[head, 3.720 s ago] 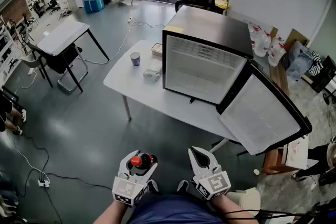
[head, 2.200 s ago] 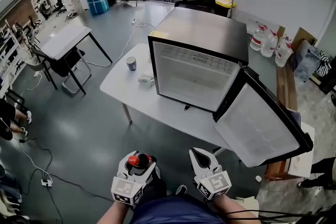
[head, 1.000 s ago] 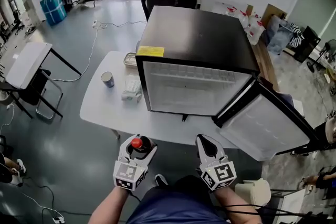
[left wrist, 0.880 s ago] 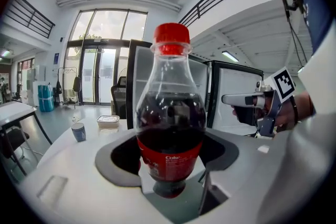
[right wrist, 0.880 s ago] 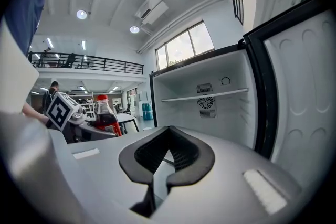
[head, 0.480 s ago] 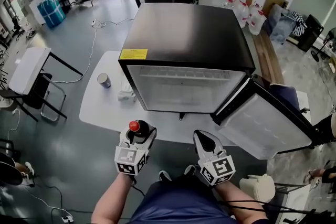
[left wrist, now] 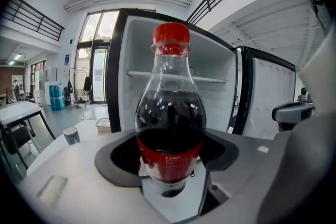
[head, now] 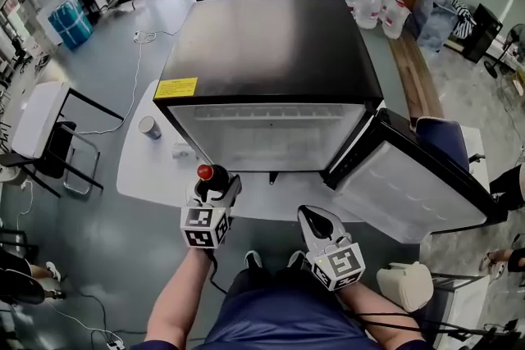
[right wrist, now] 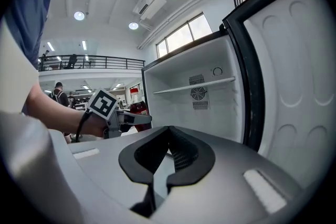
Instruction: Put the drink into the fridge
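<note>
One drink bottle (left wrist: 170, 113) in left hand-held gripper (head: 216, 185); one open fridge (head: 271, 70).

- Your drink (head: 205, 174): clear bottle, red cap, red label, dark cola. It stands upright, lower left of centre, clamped in your left gripper (head: 216, 186).
- Your fridge (head: 271, 53): black, white inside, centre frame. Its door (head: 410, 188) is swung open to the right.

Fridge (head: 271, 70) on the table (head: 135, 176) ahead of me, door (head: 410, 184) open to its right, cup (head: 148, 127) on the table at its left; bottle (left wrist: 170, 128) upright in my left gripper (head: 217, 186) before the opening, my right gripper (head: 312, 217) beside it, near the door.
</note>
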The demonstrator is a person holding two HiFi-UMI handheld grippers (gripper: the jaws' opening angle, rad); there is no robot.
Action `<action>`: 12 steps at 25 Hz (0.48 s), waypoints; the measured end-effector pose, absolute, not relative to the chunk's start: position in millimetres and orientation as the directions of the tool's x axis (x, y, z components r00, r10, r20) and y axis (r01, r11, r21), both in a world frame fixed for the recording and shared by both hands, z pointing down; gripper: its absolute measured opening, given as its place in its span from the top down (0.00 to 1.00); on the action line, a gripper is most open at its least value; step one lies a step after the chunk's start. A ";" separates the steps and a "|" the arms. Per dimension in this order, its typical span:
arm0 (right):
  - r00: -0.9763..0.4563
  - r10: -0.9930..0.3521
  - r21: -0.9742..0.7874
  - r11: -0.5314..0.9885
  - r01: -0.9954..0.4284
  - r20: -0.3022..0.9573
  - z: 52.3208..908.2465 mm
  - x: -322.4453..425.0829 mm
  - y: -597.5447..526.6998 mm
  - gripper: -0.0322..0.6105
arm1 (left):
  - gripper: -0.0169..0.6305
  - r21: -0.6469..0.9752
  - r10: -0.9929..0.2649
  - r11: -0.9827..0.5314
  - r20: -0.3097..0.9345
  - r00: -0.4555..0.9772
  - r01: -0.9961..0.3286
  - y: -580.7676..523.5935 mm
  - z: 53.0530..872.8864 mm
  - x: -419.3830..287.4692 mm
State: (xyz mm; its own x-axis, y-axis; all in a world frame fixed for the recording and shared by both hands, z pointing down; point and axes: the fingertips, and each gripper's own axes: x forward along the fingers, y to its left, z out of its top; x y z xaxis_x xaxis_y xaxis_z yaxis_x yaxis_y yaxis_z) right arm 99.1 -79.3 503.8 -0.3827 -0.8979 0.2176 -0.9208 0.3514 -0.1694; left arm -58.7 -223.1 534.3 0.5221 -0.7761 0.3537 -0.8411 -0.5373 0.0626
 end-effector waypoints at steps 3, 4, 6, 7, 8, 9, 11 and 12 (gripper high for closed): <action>-0.344 -0.911 -0.169 0.311 -0.935 0.225 500.9 101.6 -79.3 0.94 | 0.49 0.072 -0.758 -0.551 0.372 0.535 -0.831 -236.2 545.0 -51.9; -0.331 -0.916 -0.168 0.297 -0.940 0.229 501.0 102.4 -78.9 0.94 | 0.49 0.073 -0.752 -0.557 0.379 0.539 -0.828 -240.7 549.6 -49.6; -0.301 -0.923 -0.170 0.266 -0.949 0.237 505.8 105.0 -77.2 0.94 | 0.49 0.074 -0.742 -0.563 0.393 0.543 -0.823 -249.6 558.9 -45.1; -0.286 -0.927 -0.172 0.250 -0.953 0.243 508.6 106.6 -76.0 0.94 | 0.49 0.075 -0.738 -0.565 0.399 0.544 -0.821 -253.9 562.9 -43.0; -0.271 -0.930 -0.171 0.234 -0.957 0.248 510.7 108.3 -75.1 0.94 | 0.49 0.077 -0.733 -0.568 0.404 0.547 -0.819 -258.0 566.4 -40.6; -0.256 -0.933 -0.168 0.218 -0.961 0.253 512.0 110.1 -74.3 0.94 | 0.49 0.078 -0.728 -0.573 0.407 0.551 -0.815 -262.3 569.3 -37.7; -0.224 -0.939 -0.161 0.186 -0.969 0.262 513.7 114.1 -72.3 0.94 | 0.49 0.077 -0.719 -0.586 0.410 0.561 -0.807 -270.5 574.3 -31.3; -0.208 -0.941 -0.157 0.171 -0.973 0.266 514.4 116.2 -70.7 0.94 | 0.49 0.076 -0.715 -0.591 0.412 0.565 -0.803 -274.0 576.8 -28.5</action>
